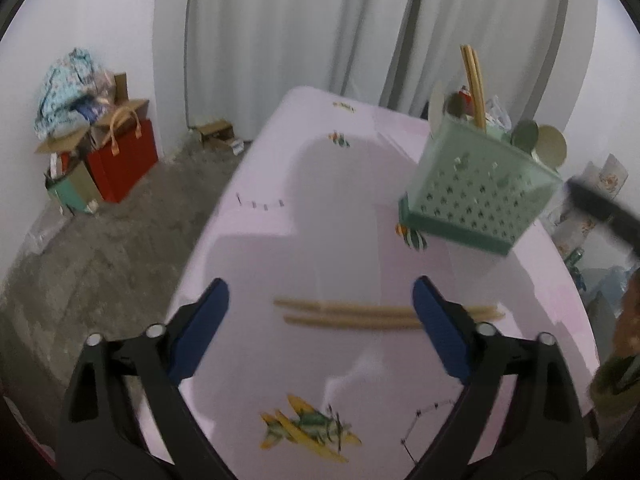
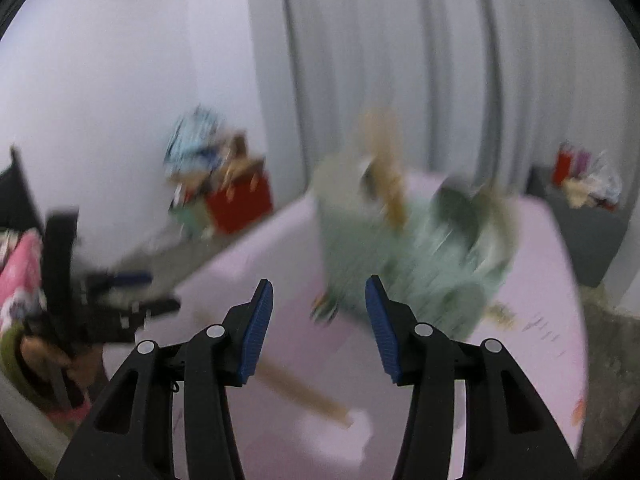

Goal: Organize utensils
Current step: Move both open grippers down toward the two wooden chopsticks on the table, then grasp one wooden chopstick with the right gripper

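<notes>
A pair of wooden chopsticks (image 1: 360,314) lies flat across the pink tablecloth (image 1: 328,208), just beyond my left gripper (image 1: 320,300), which is open and empty above them. A green perforated utensil caddy (image 1: 476,196) stands at the right, holding upright chopsticks (image 1: 474,84) and spoons. In the blurred right wrist view, my right gripper (image 2: 320,300) is open and empty, with the caddy (image 2: 404,252) just ahead and the chopsticks (image 2: 304,390) below it. The left gripper's black frame (image 2: 92,308) shows at the left there.
The table edge drops to a grey floor (image 1: 100,248) on the left. A red bag (image 1: 124,160) and boxes stand by the wall. White curtains (image 1: 300,24) hang behind. Glasses (image 1: 600,184) stand at the far right.
</notes>
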